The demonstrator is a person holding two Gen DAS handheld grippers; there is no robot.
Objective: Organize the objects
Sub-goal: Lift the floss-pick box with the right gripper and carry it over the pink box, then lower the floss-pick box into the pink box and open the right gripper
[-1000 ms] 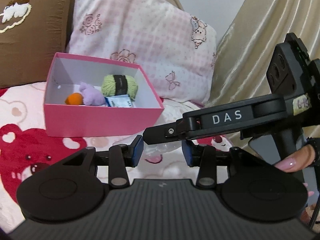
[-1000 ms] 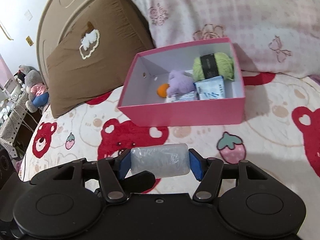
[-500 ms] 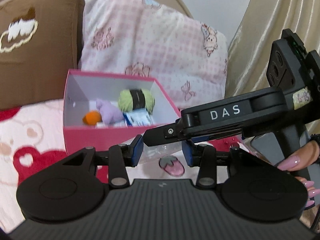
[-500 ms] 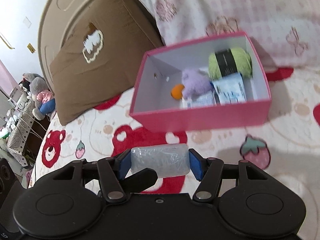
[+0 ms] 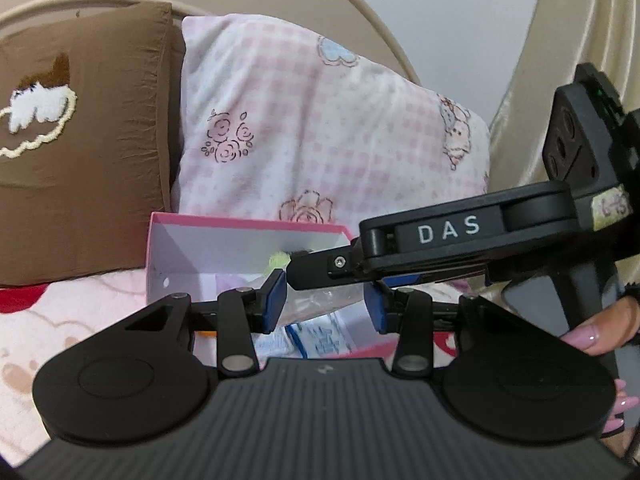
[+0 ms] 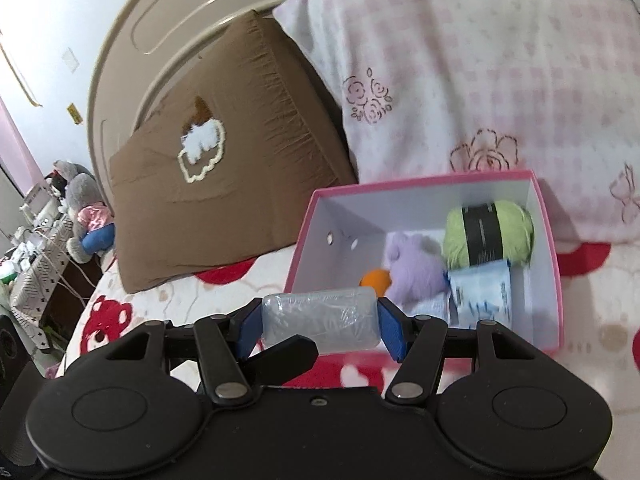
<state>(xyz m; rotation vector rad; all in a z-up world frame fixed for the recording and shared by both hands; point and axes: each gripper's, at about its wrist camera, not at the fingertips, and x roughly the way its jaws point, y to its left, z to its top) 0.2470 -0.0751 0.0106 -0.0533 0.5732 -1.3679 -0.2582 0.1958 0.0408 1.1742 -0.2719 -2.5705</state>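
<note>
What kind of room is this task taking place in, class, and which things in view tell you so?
Most likely a bedroom, on a bed: a curved headboard, a brown pillow and a pink checked pillow leaning against it, and a bear-print bedsheet under the pink box.

We were in a home bedroom: a curved beige headboard [image 6: 132, 44] rose behind a brown pillow [image 6: 224, 168] and a pink checked pillow [image 5: 320, 128], a bear-print bedsheet [image 6: 108, 316] covered the mattress, and a plush toy [image 6: 82, 208] sat beside the bed.
</note>
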